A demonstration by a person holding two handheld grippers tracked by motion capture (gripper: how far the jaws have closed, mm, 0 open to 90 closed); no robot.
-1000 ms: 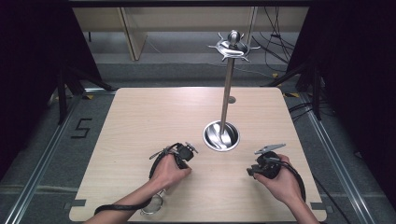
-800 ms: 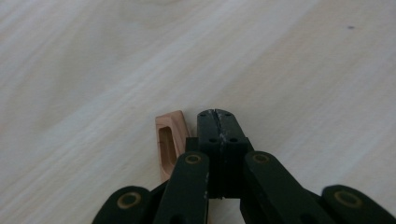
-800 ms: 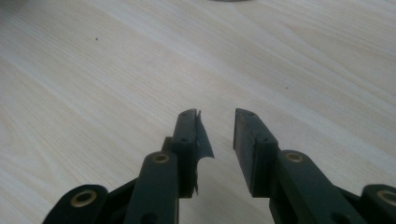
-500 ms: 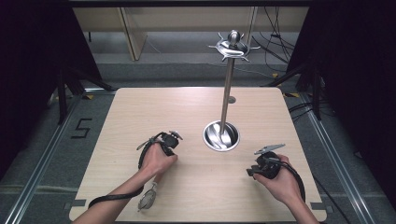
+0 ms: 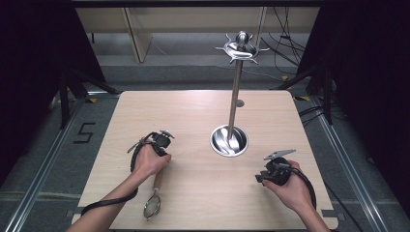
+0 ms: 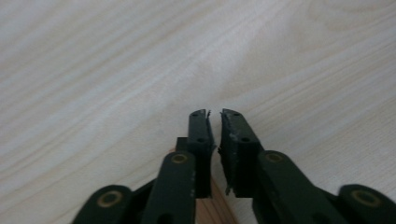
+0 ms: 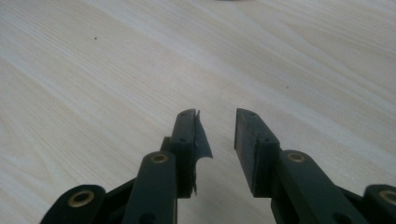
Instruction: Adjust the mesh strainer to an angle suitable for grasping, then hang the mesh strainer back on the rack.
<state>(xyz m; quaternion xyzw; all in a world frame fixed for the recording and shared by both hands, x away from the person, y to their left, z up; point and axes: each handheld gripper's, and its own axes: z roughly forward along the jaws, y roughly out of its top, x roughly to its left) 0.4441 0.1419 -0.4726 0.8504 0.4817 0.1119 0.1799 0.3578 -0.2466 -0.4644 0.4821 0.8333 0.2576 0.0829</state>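
Note:
A small mesh strainer [image 5: 152,209] with a wooden handle [image 5: 157,181] lies on the table near the front left. The handle's upper end runs under the person's left hand. My left gripper [image 5: 155,145] sits in that hand just above it. In the left gripper view its jaws have just been opening and my left gripper [image 6: 214,116] shows a narrow gap with nothing between the tips. A strip of the wooden handle [image 6: 211,207] shows low down behind the pads. At the front right my right gripper [image 5: 261,177] [image 7: 217,119] stands open over bare wood.
A metal stand rises from a shiny round bowl base [image 5: 229,141] at the table's middle right. Its pole [image 5: 235,96] ends in a hooked top [image 5: 240,48]. The wooden table [image 5: 193,111] is edged by dark floor and cables.
The left hand has moved to the left across the table, and the strainer has shifted left with it. The right hand has stayed where it was.

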